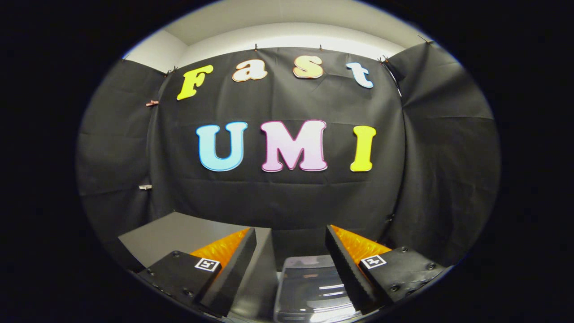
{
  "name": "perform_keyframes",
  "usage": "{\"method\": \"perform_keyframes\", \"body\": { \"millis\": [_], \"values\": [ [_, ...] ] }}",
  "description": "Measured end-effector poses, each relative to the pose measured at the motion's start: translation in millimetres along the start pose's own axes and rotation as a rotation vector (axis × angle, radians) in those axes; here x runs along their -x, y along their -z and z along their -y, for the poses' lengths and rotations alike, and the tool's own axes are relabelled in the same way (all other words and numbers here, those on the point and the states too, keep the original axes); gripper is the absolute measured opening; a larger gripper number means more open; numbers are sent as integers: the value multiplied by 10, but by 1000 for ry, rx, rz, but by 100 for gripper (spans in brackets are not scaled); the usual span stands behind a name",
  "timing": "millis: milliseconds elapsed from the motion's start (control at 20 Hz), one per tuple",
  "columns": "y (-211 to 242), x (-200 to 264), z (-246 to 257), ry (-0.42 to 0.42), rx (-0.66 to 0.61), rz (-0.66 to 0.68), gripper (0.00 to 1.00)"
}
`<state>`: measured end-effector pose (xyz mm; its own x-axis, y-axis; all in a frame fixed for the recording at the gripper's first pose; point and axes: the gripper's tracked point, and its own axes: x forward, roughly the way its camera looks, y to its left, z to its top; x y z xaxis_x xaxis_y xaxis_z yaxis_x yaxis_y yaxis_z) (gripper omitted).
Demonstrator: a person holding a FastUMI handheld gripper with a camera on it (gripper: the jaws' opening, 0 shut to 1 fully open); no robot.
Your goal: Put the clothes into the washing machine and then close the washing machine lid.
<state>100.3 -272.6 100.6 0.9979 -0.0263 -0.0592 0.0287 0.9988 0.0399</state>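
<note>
Two fingers of the gripper are held wide apart, nothing grasped. Between them — just below — the washer's clear lid is seen, beside a grey table. Square coded markers — no readable writing.

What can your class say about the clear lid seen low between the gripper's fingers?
The clear lid looks like glossy see-through plastic with rounded corners, and bright streaks of light reflect off its top. It lies low in the view, between the fingers of the hand-held gripper, with a grey table beside it. One finger overlaps its edge in the picture; contact cannot be told. The fingers stand wide apart, holding nothing. Whether it is fully closed cannot be told.
</note>
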Motion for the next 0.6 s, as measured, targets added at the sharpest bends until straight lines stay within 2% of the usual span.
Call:
{"method": "perform_keyframes", "body": {
  "millis": [150, 600],
  "values": [
    [64, 4, -523, -10, 2, -6, 98],
    [-203, 71, -1934, -32, -50, 69, 98]
  ]
}}
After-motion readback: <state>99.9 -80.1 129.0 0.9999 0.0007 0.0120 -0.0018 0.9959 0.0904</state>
